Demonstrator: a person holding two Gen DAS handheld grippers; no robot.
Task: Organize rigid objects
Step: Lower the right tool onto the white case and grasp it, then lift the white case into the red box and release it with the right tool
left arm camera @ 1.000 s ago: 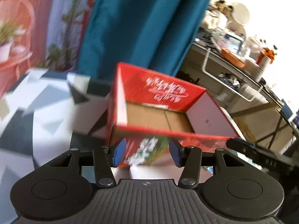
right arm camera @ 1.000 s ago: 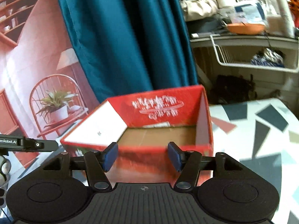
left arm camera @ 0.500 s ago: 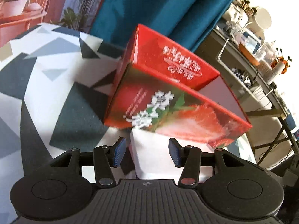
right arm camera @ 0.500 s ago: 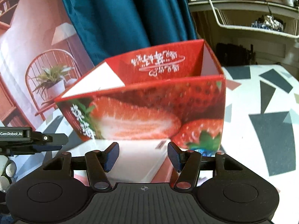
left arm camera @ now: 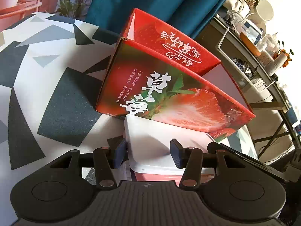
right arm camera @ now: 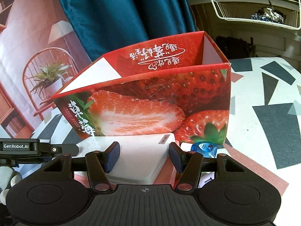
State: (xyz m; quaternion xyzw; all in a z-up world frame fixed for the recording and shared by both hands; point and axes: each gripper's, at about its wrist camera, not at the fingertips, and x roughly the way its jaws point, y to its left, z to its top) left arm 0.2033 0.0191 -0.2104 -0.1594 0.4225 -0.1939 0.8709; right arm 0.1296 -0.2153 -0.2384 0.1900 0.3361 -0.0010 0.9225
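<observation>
On a desk (left arm camera: pixel 62 101) patterned with grey and dark shapes, before a teal curtain (right arm camera: pixel 120 17), one open red strawberry box (left arm camera: pixel 169 86) is seen beyond one white box (left arm camera: pixel 160 146), over which both the left gripper (left arm camera: pixel 148 153) and right gripper (right arm camera: pixel 144 155) are tilted downward, fingers parted astride it, not visibly pressing.

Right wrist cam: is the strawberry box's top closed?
No: the strawberry box is open on top, its inner far wall and side wall visible above the front rim.
</observation>
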